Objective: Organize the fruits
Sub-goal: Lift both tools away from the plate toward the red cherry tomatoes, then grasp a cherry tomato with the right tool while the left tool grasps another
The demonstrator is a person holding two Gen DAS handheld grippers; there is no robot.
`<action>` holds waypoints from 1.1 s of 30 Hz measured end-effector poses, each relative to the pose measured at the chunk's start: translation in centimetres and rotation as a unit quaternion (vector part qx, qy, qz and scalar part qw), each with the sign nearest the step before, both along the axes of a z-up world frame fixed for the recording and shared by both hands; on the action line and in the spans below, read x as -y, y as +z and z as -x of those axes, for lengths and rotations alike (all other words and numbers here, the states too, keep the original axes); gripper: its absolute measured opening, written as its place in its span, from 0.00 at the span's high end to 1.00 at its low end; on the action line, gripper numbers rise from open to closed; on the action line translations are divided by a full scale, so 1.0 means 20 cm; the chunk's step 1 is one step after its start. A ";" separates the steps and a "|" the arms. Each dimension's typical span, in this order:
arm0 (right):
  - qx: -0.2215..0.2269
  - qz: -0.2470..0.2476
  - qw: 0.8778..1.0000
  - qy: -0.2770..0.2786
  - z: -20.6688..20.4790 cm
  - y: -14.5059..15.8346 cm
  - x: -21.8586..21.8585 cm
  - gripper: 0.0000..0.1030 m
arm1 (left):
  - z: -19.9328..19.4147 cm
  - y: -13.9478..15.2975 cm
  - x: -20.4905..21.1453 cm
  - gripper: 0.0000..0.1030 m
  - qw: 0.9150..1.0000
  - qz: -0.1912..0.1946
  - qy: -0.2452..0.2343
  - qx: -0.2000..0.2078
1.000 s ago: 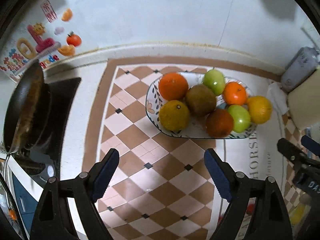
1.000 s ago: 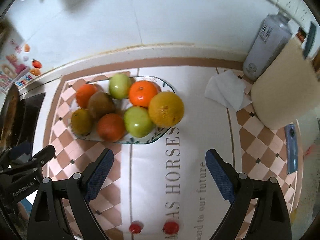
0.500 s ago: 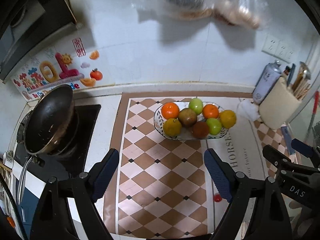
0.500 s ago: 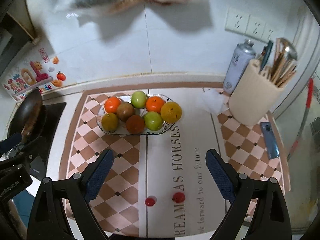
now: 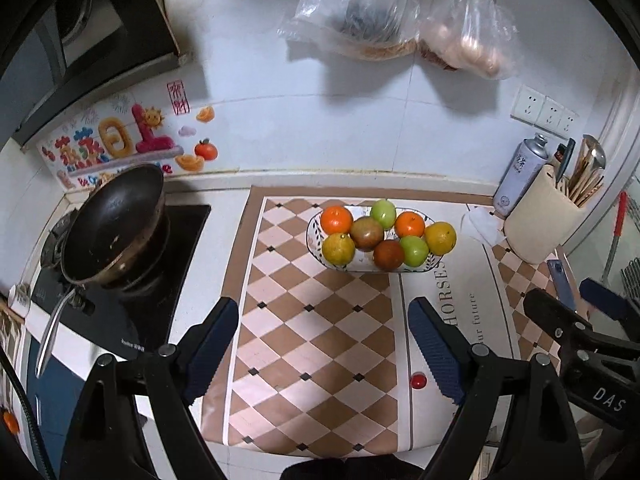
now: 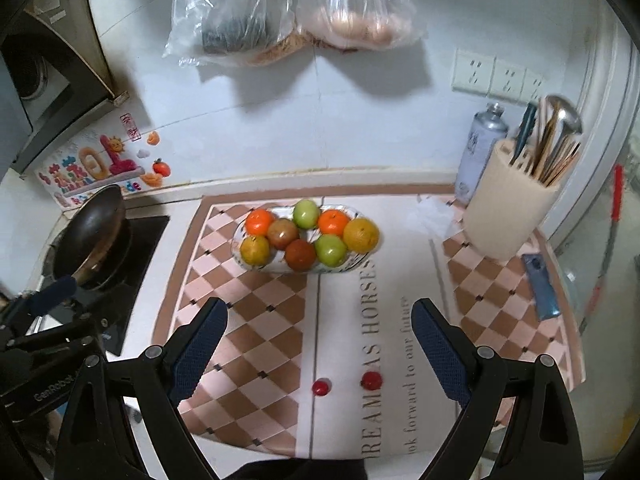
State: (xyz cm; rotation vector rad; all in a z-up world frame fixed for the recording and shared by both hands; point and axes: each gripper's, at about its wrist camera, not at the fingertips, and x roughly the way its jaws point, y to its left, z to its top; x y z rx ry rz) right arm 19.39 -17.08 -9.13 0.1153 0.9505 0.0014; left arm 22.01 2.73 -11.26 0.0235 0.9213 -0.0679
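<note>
Left gripper & right gripper: both spread wide, holding nothing, over checkered mat near its front edge. Fruit plate sits toward mat's back edge, well apart from both. Two red balls lie w/in front strip.
</note>
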 end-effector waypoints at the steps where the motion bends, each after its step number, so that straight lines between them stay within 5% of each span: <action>1: -0.003 -0.005 1.000 -0.001 0.00 -0.02 0.02 0.07 | 0.00 -0.02 0.01 0.16 1.000 -0.002 0.003 -0.002; 3: -0.017 -0.015 1.000 -0.003 -0.03 -0.08 0.07 0.07 | -0.03 -0.06 0.02 0.00 1.000 -0.007 0.004 -0.017; 7: -0.067 -0.054 0.996 -0.006 -0.10 -0.27 0.21 0.07 | -0.09 -0.22 0.07 0.00 0.998 -0.021 0.010 -0.054; 11: -0.143 -0.089 0.986 -0.018 -0.16 -0.63 0.35 0.08 | -0.12 -0.41 0.16 0.00 0.995 -0.046 0.006 -0.087; 15: -0.206 -0.104 0.973 -0.023 -0.18 -0.98 0.41 0.33 | -0.16 -0.67 0.25 0.00 0.988 -0.055 0.000 -0.145; 19: -0.244 -0.114 0.963 -0.016 -0.19 -1.25 0.44 0.49 | -0.19 -0.93 0.33 0.00 0.976 -0.039 -0.008 -0.213; 23: -0.251 -0.086 0.964 0.013 -0.18 -1.36 0.40 0.66 | -0.19 -1.10 0.39 0.00 0.964 -0.005 -0.013 -0.267; 30: -0.219 -0.065 0.973 0.018 -0.12 -1.33 0.46 0.67 | -0.16 -1.21 0.56 0.03 0.950 0.039 -0.059 -0.305; 31: -0.217 -0.068 0.974 0.013 -0.10 -1.32 0.49 0.67 | -0.16 -1.22 0.60 0.05 0.948 0.040 -0.069 -0.307; 33: -0.216 -0.075 0.974 0.004 -0.09 -1.31 0.55 0.67 | -0.16 -1.24 0.66 0.27 0.946 0.037 -0.082 -0.312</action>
